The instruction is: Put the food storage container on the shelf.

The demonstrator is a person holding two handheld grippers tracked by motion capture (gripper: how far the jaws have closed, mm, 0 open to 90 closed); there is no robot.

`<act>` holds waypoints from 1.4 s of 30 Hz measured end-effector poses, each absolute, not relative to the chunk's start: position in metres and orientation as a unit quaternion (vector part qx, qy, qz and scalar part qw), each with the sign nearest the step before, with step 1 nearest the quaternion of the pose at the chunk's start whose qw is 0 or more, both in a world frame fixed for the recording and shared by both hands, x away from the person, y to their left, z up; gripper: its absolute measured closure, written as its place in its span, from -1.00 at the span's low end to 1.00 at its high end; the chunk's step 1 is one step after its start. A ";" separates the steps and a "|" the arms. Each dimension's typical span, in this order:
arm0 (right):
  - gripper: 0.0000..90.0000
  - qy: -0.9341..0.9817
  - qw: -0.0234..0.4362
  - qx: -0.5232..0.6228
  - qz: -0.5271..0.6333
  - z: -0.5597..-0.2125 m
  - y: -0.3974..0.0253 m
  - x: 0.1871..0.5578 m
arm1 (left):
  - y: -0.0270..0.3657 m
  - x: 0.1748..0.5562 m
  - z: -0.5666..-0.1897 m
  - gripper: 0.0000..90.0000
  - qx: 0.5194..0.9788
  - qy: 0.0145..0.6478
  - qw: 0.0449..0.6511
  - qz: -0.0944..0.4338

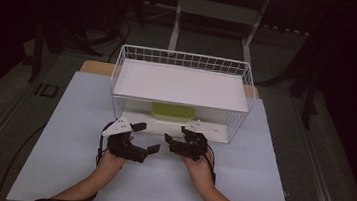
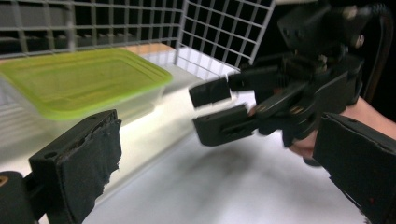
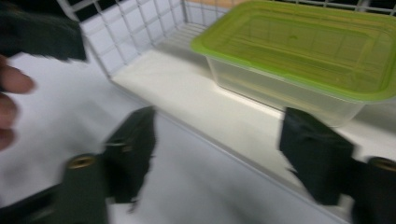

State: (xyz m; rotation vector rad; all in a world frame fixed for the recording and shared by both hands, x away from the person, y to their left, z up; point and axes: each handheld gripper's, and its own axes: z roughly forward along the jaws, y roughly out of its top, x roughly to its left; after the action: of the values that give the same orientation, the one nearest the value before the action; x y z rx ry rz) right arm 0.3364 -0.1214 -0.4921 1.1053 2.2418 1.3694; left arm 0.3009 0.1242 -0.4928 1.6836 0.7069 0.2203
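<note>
The green-lidded container (image 1: 174, 111) sits on the lower level of the wire basket (image 1: 119, 69), long axis crosswise to the reach. Left gripper (image 1: 143, 138) and right gripper (image 1: 176, 135) hover just before the basket's open front, jaws apart and empty. The right looks slightly nearer the container.

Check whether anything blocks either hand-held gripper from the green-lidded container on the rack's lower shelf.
Nothing visible does. The green-lidded container sits on the lower shelf of the white wire rack, whose front is open. The left hand-held gripper and right hand-held gripper, jaws open, hover over bare table just in front.
</note>
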 end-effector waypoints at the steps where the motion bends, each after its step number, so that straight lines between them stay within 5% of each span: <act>1: -0.72 0.781 0.145 0.377 0.477 -0.491 -0.123 0.335 | 0.124 0.300 -0.491 -0.96 0.731 0.300 0.605 0.094; 42: -0.67 0.810 0.100 0.275 0.508 -0.466 -0.209 0.263 | 0.144 0.233 -0.471 -0.96 0.776 0.174 0.606 0.014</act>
State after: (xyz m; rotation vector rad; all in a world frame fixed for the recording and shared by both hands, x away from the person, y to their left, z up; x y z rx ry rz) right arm 0.2626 -0.2091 -0.4662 0.8128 2.3957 1.5007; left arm 0.2334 0.1441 -0.4707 1.7947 0.4021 0.0325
